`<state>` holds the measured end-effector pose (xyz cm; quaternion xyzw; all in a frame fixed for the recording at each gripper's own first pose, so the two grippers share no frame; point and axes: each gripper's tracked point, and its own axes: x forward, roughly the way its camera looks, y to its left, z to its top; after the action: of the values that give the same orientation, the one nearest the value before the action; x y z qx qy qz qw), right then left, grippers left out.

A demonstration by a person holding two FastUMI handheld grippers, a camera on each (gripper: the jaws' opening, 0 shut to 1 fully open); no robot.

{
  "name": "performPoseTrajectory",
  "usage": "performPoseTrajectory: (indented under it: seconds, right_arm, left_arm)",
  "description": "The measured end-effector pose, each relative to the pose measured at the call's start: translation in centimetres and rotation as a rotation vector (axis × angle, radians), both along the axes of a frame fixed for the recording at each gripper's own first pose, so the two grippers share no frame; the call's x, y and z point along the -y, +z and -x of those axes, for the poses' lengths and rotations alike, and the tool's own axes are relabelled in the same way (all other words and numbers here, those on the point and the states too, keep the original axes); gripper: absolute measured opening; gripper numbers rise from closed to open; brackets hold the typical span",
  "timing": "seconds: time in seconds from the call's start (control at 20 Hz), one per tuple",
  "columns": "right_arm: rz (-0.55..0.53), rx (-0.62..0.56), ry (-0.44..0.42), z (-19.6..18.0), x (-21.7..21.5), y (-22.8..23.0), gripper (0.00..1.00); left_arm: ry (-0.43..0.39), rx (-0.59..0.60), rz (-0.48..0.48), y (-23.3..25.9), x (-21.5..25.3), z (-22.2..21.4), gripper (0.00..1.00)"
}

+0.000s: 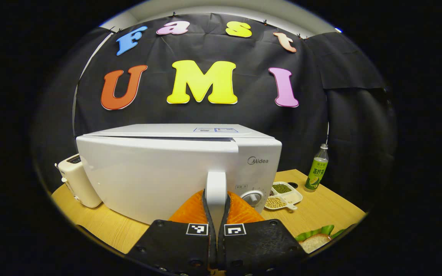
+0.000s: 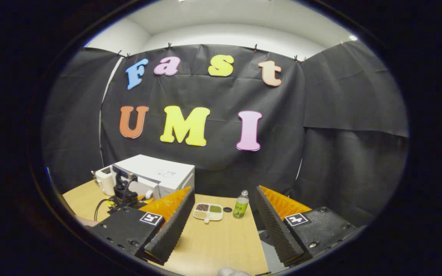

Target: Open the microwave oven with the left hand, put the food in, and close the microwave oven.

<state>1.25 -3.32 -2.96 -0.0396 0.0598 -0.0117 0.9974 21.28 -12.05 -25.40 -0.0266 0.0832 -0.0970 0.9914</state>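
The white microwave (image 1: 159,172) stands on the wooden table (image 1: 106,226). A thin dark gap shows along the top of its door, so the door looks slightly ajar. My left gripper (image 1: 216,193) is shut on the door's white vertical handle (image 1: 216,182), one finger on each side. The food, a bun with green lettuce (image 1: 315,240), lies at the table's near right edge. My right gripper (image 2: 223,224) hangs open above the table with nothing between its fingers. In the right gripper view the microwave (image 2: 159,174) sits far left, with the left gripper (image 2: 123,191) in front of it.
A cream toaster (image 1: 77,184) stands left of the microwave. A white divided dish of beans (image 1: 282,195) and a green bottle (image 1: 317,168) sit to its right, also visible as the dish (image 2: 207,212) and bottle (image 2: 240,205). A small dark disc (image 2: 227,209) lies between them.
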Motion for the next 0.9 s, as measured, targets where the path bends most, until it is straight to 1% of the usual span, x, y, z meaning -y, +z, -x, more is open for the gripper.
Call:
performPoseTrajectory:
  seconds: [0.05, 0.1, 0.15, 0.2, 0.25, 0.3, 0.35, 0.4, 0.45, 0.5, 0.55, 0.6, 0.7, 0.75, 0.8, 0.85, 0.9]
  right_arm:
    - [0.010, -0.004, 0.012, -0.1, -0.4, -0.3, 0.96]
    - [0.015, -0.005, 0.023, 0.0, -0.8, -0.4, 1.00]
    - [0.012, -0.005, 0.033, 0.0, -1.1, -0.7, 1.00]
    - [0.006, -0.008, 0.048, 0.0, -1.7, -0.8, 0.96]
    - [0.003, -0.012, 0.061, 0.1, -2.1, -1.0, 0.97]
    - [0.001, -0.012, 0.073, 0.2, -2.5, -1.1, 1.00]
    - [-0.001, -0.009, 0.082, 0.3, -2.8, -1.1, 1.00]
    - [-0.008, -0.008, 0.091, 0.4, -3.2, -1.1, 0.96]
    - [-0.017, -0.010, 0.100, 0.5, -3.5, -1.4, 0.96]
    - [-0.024, -0.014, 0.109, 0.8, -3.9, -1.5, 0.96]
    - [-0.027, -0.013, 0.115, 1.0, -4.2, -1.6, 0.96]
    - [-0.028, -0.009, 0.120, 1.3, -4.4, -1.6, 1.00]
    - [-0.015, -0.005, 0.125, 1.8, -4.8, -1.6, 1.00]
    - [-0.007, 0.002, 0.127, 2.1, -4.9, -1.6, 1.00]
    - [-0.009, 0.008, 0.133, 2.4, -5.2, -1.5, 0.96]
    - [-0.012, 0.010, 0.137, 2.6, -5.5, -1.5, 0.96]
    - [-0.017, 0.013, 0.142, 2.9, -5.7, -1.5, 0.96]
  left_arm:
    - [-0.006, -0.013, 0.002, -0.4, -0.4, 1.0, 0.01]
    - [-0.012, -0.015, 0.002, -0.5, -0.9, 2.2, 0.01]
    - [-0.015, -0.025, 0.001, -0.6, -1.5, 3.4, 0.01]
    - [-0.015, -0.022, -0.006, -0.5, -2.0, 4.3, 0.01]
    - [-0.012, -0.025, -0.020, -0.4, -2.5, 5.3, 0.01]
    - [-0.005, -0.027, -0.030, -0.5, -3.2, 6.2, 0.01]
    - [0.006, -0.031, -0.035, -0.7, -3.9, 7.1, 0.01]
    - [0.016, -0.032, -0.042, -0.8, -4.5, 7.8, 0.02]
    - [0.025, -0.036, -0.061, -0.8, -5.0, 8.4, 0.00]
    - [0.036, -0.041, -0.083, -0.8, -5.7, 9.2, 0.05]
    - [0.043, -0.044, -0.088, -0.8, -6.1, 9.8, 0.06]
    - [0.059, -0.050, -0.091, -1.0, -6.8, 10.3, 0.13]
    - [0.074, -0.055, -0.122, -0.9, -7.7, 11.2, 0.23]
    - [0.081, -0.057, -0.142, -0.9, -8.1, 11.3, 0.23]
    - [0.101, -0.051, -0.155, -0.7, -8.7, 11.5, 0.22]
    - [0.106, -0.038, -0.153, -0.1, -9.1, 11.7, 0.27]
    - [0.105, -0.030, -0.143, 0.3, -9.2, 11.9, 0.51]
